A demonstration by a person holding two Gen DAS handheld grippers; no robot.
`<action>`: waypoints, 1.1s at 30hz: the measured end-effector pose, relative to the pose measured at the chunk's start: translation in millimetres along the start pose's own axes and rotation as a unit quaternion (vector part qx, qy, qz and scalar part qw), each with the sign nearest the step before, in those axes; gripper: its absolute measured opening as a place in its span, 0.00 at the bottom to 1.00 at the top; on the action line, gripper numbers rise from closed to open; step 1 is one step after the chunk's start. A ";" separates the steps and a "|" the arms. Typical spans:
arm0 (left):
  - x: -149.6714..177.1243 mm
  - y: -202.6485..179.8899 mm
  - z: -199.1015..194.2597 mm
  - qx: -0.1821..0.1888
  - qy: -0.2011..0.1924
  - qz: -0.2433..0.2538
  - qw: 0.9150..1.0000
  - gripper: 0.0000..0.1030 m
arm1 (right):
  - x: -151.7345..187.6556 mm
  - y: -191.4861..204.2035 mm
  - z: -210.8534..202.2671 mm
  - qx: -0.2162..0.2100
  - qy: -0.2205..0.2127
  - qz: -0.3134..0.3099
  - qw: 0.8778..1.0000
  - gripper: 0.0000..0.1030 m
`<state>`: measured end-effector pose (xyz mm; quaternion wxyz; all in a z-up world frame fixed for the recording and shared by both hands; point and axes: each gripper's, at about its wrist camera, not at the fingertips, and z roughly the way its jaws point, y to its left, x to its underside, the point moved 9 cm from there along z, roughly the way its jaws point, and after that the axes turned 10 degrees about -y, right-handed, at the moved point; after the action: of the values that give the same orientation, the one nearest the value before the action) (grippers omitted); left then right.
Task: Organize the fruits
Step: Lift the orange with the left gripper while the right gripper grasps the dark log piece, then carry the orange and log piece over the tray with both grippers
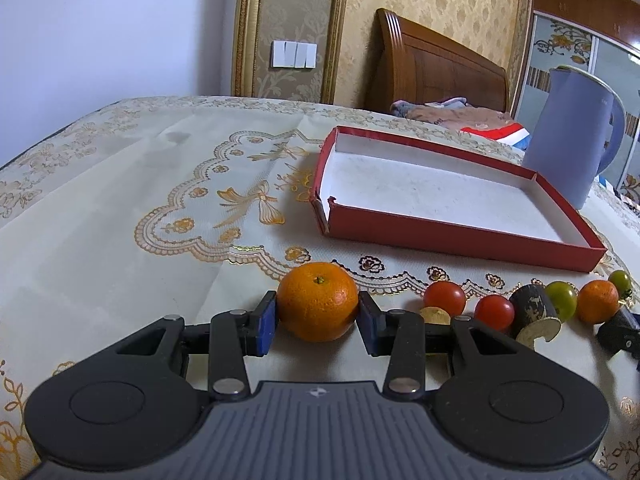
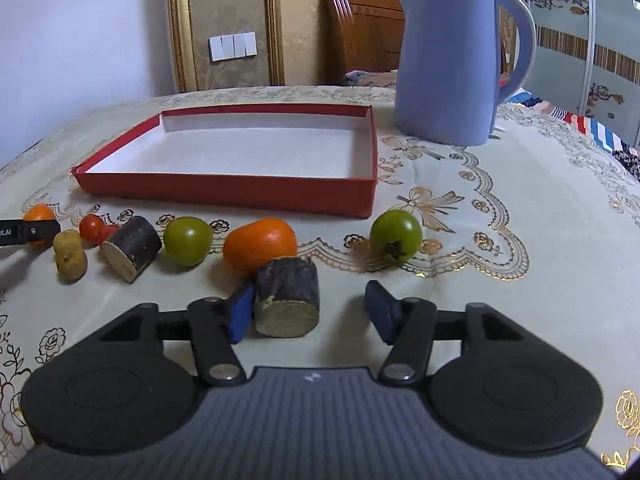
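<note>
My left gripper (image 1: 318,320) is shut on a mandarin (image 1: 317,306) that rests on the tablecloth. To its right lie two red tomatoes (image 1: 445,298), a dark sugarcane piece (image 1: 534,316), a green tomato (image 1: 562,300) and another mandarin (image 1: 597,301). My right gripper (image 2: 310,310) is open around a second sugarcane piece (image 2: 287,302), which touches the left pad only. Beyond it lie a mandarin (image 2: 260,245), two green tomatoes (image 2: 395,235), another sugarcane piece (image 2: 131,249) and small yellowish fruits (image 2: 71,256). The empty red box (image 1: 464,236) (image 2: 240,192) stands behind the fruit row.
A blue kettle (image 2: 444,60) (image 1: 568,140) stands at the box's far right corner. The left gripper's finger (image 2: 28,232) shows at the left edge of the right wrist view. The table's edge curves behind the box; a bed lies beyond.
</note>
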<state>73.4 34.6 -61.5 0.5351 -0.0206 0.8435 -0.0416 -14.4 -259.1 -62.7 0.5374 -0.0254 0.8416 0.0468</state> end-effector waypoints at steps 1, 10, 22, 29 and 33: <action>0.1 -0.4 0.2 0.001 0.000 0.001 1.000 0.40 | 0.1 0.4 -0.7 0.002 -0.001 -0.002 1.000 0.35; 1.3 1.0 0.7 0.000 0.001 0.002 1.000 0.40 | -0.2 -3.3 -4.9 0.015 -0.011 -0.001 1.000 0.30; -1.3 -5.9 -9.2 -0.002 -0.019 0.021 1.000 0.40 | -8.7 -6.4 -27.3 0.025 -0.059 0.011 0.998 0.30; -11.8 -18.4 -17.6 0.000 -0.028 0.041 0.999 0.40 | -23.1 0.3 -31.9 0.015 -0.078 0.010 0.997 0.30; -24.6 -30.4 -16.9 0.008 -0.036 0.046 0.998 0.40 | -36.7 2.3 -29.4 0.014 -0.089 0.003 0.996 0.30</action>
<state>68.4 7.1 -29.4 0.5665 0.0213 0.8235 -0.0226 -25.7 -260.1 -17.1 0.6100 -0.0110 0.7914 0.0382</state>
